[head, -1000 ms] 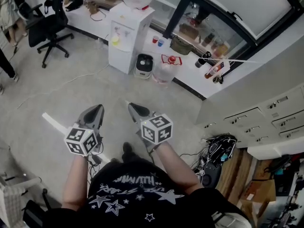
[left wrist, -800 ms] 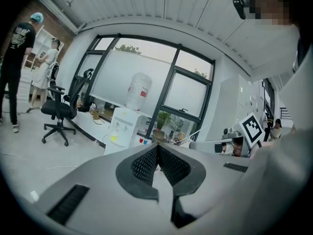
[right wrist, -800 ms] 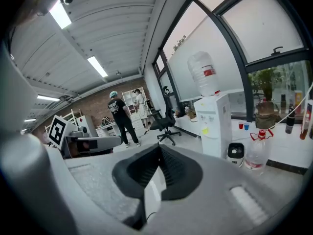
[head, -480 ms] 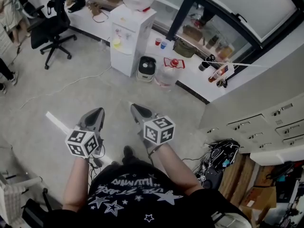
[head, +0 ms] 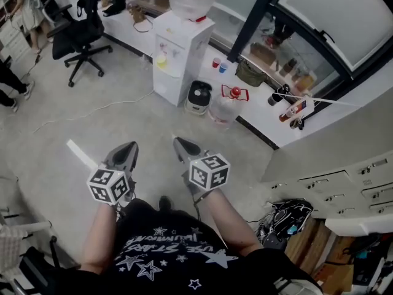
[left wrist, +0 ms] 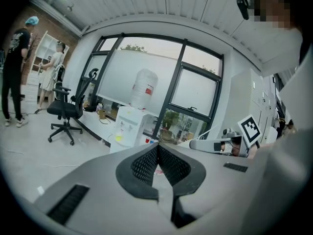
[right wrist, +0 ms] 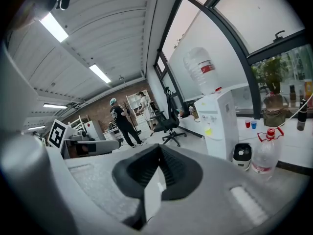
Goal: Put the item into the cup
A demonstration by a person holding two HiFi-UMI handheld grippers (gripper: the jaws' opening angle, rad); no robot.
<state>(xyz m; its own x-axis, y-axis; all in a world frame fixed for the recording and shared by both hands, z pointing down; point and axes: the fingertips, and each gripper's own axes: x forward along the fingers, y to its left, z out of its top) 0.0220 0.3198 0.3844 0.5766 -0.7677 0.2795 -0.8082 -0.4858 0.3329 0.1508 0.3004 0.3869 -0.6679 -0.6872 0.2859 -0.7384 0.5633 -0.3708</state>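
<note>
Both grippers hang side by side over the grey floor in front of the person. My left gripper (head: 127,150) is shut, its ribbed pads pressed together (left wrist: 156,150) with nothing between them. My right gripper (head: 178,144) is shut too, its jaws meeting at the tip (right wrist: 159,150) and empty. A red cup (head: 216,62) and a blue cup (head: 223,67) stand on the low white ledge by the window, well ahead of both grippers; they also show small in the right gripper view as the red cup (right wrist: 247,124) and blue cup (right wrist: 253,125). No loose item is visible.
A white water dispenser (head: 183,48) stands ahead, with a rice cooker (head: 199,96) and a water jug (head: 225,106) on the floor beside it. A black office chair (head: 80,32) is at the far left. Bottles (head: 288,103) sit on the ledge; drawers (head: 344,177) and a backpack (head: 285,217) at right.
The head view has shifted, so the dispenser and ledge sit lower and further right in the picture. Both grippers stay shut and side by side, hardly moved.
</note>
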